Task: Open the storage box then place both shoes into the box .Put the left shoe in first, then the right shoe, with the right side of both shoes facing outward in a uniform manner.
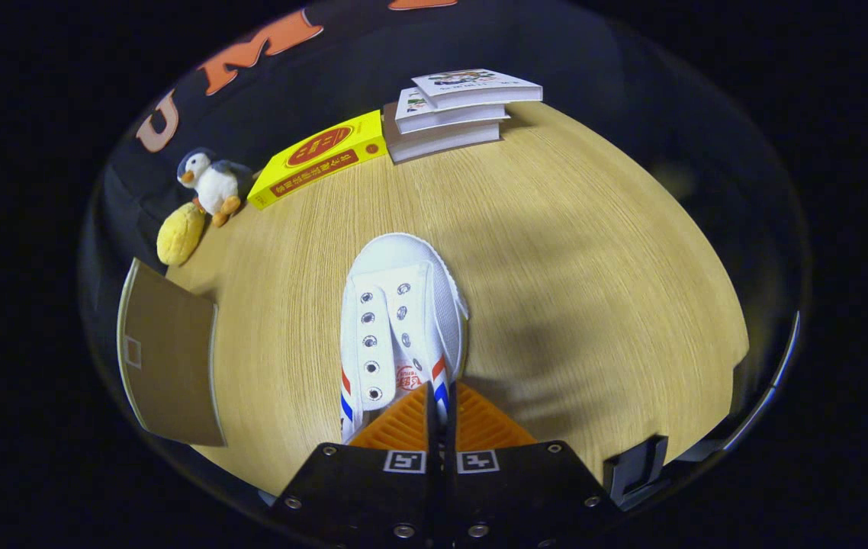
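A white shoe (402,320) is seen pinched by the gripper (440,415) at the side wall near its heel, the two fingers drawn almost together with only that thin wall of canvas between them, so the claw is narrow and holding the shoe. The shoe points away from the fingers, toe towards the far side of the table (579,252), and whether its sole is touching the wood or raised just above it cannot be told. The grip is judged to be slight: only the rim of the upper is caught, so the shoe could be swung or twisted by its own weight, or slipped free, were it carried quickly. A brown cardboard flap (171,358), taken to be part of the storage box, is seen well off to the left, and an edge could be struck if the toe were allowed to droop on the way in. The surface is pale wood grain. At its far side a stack of books (453,107), a yellow box (319,156), a toy penguin (209,183) and a yellow plush lump (180,232) are set against dark cloth.
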`<state>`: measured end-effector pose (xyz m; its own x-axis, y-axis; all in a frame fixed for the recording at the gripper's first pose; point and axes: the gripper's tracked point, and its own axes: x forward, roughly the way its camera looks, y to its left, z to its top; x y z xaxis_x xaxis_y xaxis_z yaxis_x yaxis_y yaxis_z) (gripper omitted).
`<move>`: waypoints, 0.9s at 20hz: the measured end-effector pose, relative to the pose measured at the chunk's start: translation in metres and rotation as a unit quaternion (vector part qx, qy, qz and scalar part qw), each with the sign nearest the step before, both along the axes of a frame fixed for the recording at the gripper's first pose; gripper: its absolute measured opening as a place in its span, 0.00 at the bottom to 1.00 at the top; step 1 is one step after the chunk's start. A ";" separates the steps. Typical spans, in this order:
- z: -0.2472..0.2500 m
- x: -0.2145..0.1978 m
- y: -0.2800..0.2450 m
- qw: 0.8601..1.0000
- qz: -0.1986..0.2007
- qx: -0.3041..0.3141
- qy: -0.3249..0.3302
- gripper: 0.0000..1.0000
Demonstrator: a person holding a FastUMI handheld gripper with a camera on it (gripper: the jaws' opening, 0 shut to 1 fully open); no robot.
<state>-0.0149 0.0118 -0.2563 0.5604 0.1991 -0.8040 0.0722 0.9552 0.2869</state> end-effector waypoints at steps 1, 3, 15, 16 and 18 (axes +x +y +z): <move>0.006 -0.001 0.000 1.000 -0.007 0.006 -0.008 0.00; 0.020 -0.001 0.009 0.999 -0.017 0.036 -0.015 0.00; 0.158 -0.018 0.127 0.989 0.020 0.084 -0.118 0.00; 0.174 -0.021 0.144 0.988 0.024 0.088 -0.128 0.00; 0.201 -0.026 0.179 0.983 0.037 0.099 -0.149 0.00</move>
<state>-0.0414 0.1909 -0.0550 0.7432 0.3839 -0.5480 -0.1101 0.8780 0.4658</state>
